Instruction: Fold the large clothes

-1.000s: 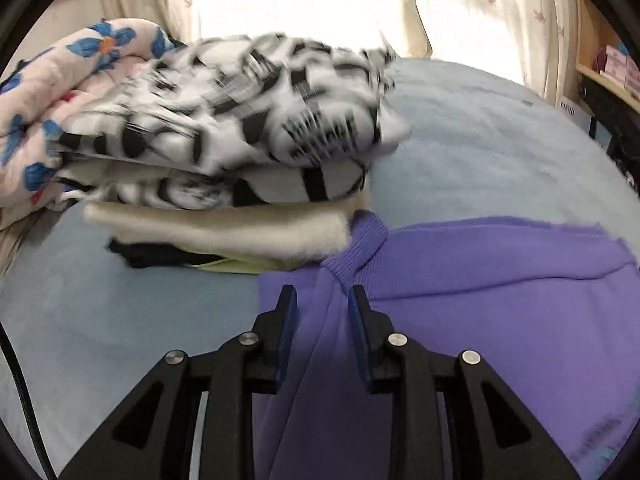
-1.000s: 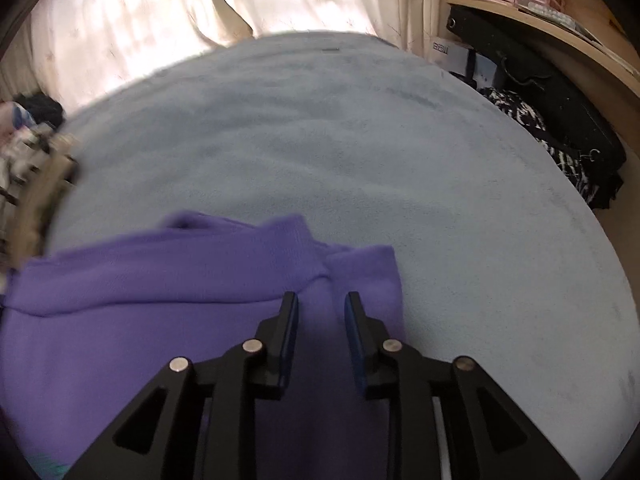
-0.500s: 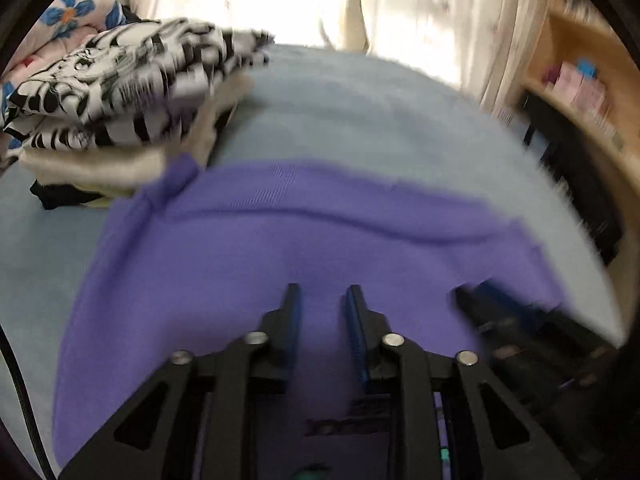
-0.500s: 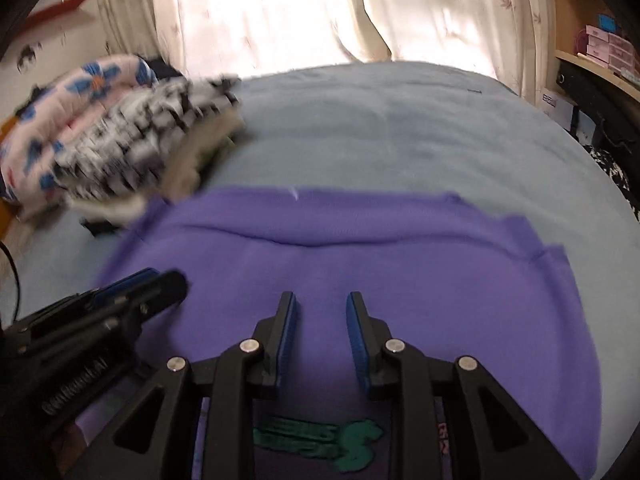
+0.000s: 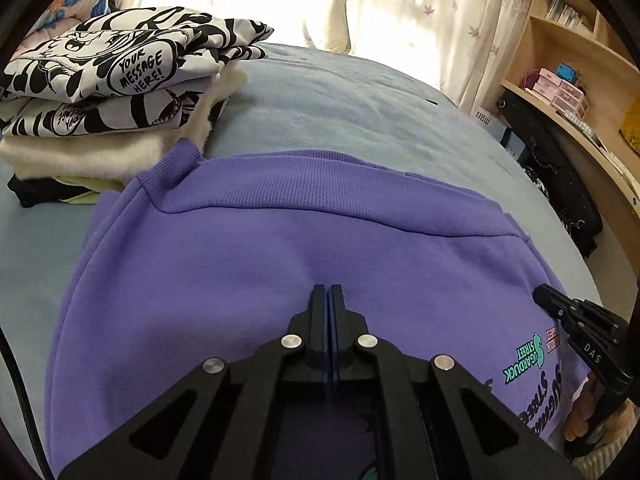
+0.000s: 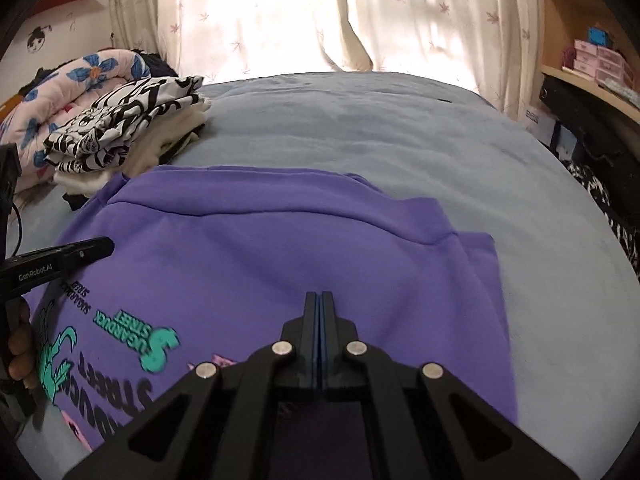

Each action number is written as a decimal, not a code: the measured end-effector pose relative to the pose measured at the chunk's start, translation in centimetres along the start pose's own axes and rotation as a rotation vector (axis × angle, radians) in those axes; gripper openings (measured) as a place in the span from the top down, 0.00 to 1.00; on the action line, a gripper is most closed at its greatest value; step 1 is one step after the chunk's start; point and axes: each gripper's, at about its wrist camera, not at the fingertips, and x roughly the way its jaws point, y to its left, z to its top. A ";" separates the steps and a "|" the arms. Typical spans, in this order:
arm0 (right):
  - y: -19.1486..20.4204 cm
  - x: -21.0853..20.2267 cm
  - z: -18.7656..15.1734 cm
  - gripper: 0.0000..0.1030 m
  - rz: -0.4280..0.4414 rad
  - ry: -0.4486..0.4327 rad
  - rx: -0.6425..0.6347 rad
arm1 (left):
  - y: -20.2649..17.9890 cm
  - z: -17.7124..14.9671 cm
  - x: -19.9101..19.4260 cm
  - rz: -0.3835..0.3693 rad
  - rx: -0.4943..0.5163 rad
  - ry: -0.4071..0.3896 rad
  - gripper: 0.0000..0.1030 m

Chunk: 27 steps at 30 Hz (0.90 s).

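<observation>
At the bed's left side a stack of folded clothes (image 5: 120, 92) sits on the pale blue bed (image 5: 340, 104): a black-and-white cartoon-print garment (image 5: 132, 64) on top, a fluffy cream layer under it, and dark and yellow-green pieces at the bottom. The left wrist view shows the print's lettering and the ribbed cuff of the purple sweatshirt (image 5: 280, 248) touching the stack's base; the right wrist view shows instead a rolled floral quilt (image 6: 68, 92) behind the stack and the left gripper (image 6: 100, 246) from the side, held by the person's hand (image 6: 20, 344) over the sweatshirt's left part. The sweatshirt lies spread flat across the near half of the bed, soft fleece with a ribbed band along its far edge and a teal and pink printed logo (image 6: 132, 336) near the viewer. Both grippers hover over the cloth with their jaws pressed together and nothing between them; the right gripper (image 6: 319, 300) sits over the garment's right half, and in the left wrist view it shows only as a black tip at the right edge. Beyond the sweatshirt, bare bed reaches to the pale curtains (image 6: 320, 16); right of its folded edge the bed is open up to the wooden shelves (image 5: 572, 80) along the right side.
</observation>
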 end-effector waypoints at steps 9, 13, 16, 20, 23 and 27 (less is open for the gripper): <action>-0.4 -1.3 0.1 0.97 -0.014 0.035 0.051 | 0.1 0.9 -1.4 -0.022 -0.051 0.052 0.99; -0.4 -2.5 0.5 0.94 -0.042 0.068 0.111 | -0.8 1.2 -3.6 0.032 -0.031 0.056 0.86; -0.2 -3.6 0.7 0.92 -0.063 0.098 0.151 | -1.6 1.3 -5.9 0.080 -0.017 0.060 0.67; 0.6 -5.8 1.0 0.92 -0.075 0.136 0.201 | -2.7 1.4 -9.3 0.121 -0.006 0.057 0.64; 1.6 -8.0 1.1 0.92 -0.060 0.137 0.217 | -3.6 1.3 -12.2 0.156 0.009 0.052 0.59; 3.1 -11.3 1.0 0.92 -0.069 0.125 0.218 | -4.7 0.8 -15.9 0.178 0.023 0.028 0.45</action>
